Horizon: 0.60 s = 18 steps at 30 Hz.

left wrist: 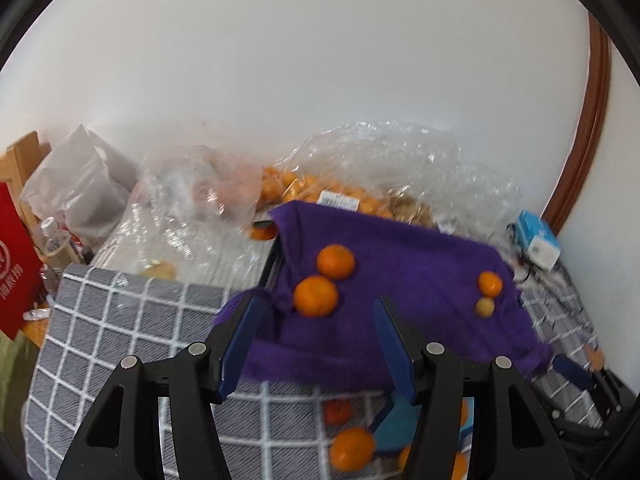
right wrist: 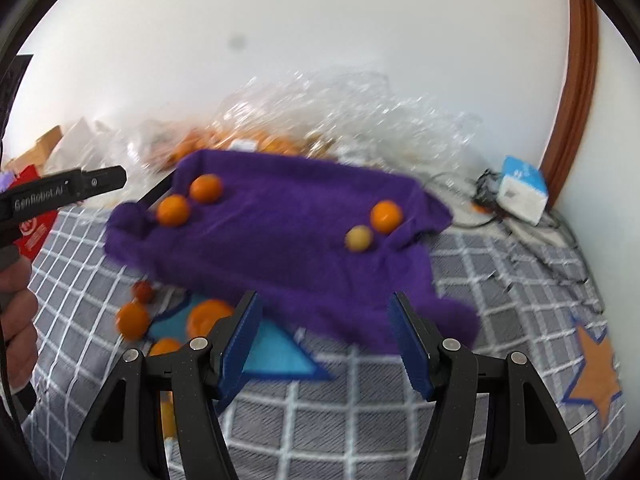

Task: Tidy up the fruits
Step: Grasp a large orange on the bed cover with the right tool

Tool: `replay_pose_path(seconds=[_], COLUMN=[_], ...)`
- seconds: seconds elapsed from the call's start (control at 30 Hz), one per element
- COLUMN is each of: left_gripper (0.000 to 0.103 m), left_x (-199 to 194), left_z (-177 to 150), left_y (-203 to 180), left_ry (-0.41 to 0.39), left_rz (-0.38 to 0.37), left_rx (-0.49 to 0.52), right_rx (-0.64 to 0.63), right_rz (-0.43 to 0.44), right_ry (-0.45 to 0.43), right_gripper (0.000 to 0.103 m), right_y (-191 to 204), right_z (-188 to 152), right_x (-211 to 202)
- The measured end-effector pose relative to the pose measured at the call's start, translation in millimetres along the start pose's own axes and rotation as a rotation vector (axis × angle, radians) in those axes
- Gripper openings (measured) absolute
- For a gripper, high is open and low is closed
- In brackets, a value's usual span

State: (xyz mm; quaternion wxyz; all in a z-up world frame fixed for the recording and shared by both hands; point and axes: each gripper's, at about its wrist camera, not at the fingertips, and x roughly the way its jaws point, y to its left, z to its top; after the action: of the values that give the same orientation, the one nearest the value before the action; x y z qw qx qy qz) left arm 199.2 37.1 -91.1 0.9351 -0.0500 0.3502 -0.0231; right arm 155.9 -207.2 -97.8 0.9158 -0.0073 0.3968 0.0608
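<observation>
Your left tool [left wrist: 318, 346] was spread wide with nothing between its blue pads, hanging just above the near edge of the purple cloth [left wrist: 400, 280]. Your right tool [right wrist: 324, 338] was spread wide too, empty, over the near right part of that cloth. The cloth was draped over a raised dark frame, edge showing at far left [left wrist: 272, 260], on the grey checked cover [left wrist: 120, 340] of the worktop. Four fruits sat on the cloth: two oranges touching each other at the far left, the nearer one [left wrist: 316, 296] and the farther one [left wrist: 336, 261]; at the right a smaller orange [left wrist: 490, 284] with a small yellowish fruit [left wrist: 485, 306] just beside it on the near side. More oranges lay loose on the cover below the cloth's near left edge, one clear in the left view [left wrist: 352, 449], another in the right view [right wrist: 133, 321], around a teal triangle patch [right wrist: 276, 354]; a small reddish fruit [right wrist: 143, 291] lay close by. Beyond the cloth, crumpled clear plastic bags [left wrist: 400, 160] held many more oranges, blurred. A blue and white box [left wrist: 538, 239] with cables sat far right; a red packet [left wrist: 16, 264] far left. An orange star patch [right wrist: 596, 376] showed near right on the cover. Both views had motion blur.
</observation>
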Motion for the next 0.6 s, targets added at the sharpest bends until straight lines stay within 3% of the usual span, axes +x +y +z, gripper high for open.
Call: replay_pose_path(seconds=[0.3, 0.5, 0.6], left_gripper=[0.062, 0.063, 0.063], left_x=[-3.7, 8.2, 6.3], left_z=[-63.2, -81.4, -84.5], left_y=[40.8, 64.0, 65.4], left_ry=[0.093, 0.142, 0.124], left_rz=[0.019, 0.016, -0.004], left_rx=[-0.045, -0.123, -0.147], right_rx=[0.011, 0.005, 0.009], right_rz=[0.150, 0.169, 0.163], right_ry=[0.049, 0.089, 0.108], right_gripper=[0.063, 0.062, 0.062], right_y=[38.0, 56.4, 60.2], right_z=[-19.0, -21.0, -15.6], right_x=[14.5, 34.6, 45.4])
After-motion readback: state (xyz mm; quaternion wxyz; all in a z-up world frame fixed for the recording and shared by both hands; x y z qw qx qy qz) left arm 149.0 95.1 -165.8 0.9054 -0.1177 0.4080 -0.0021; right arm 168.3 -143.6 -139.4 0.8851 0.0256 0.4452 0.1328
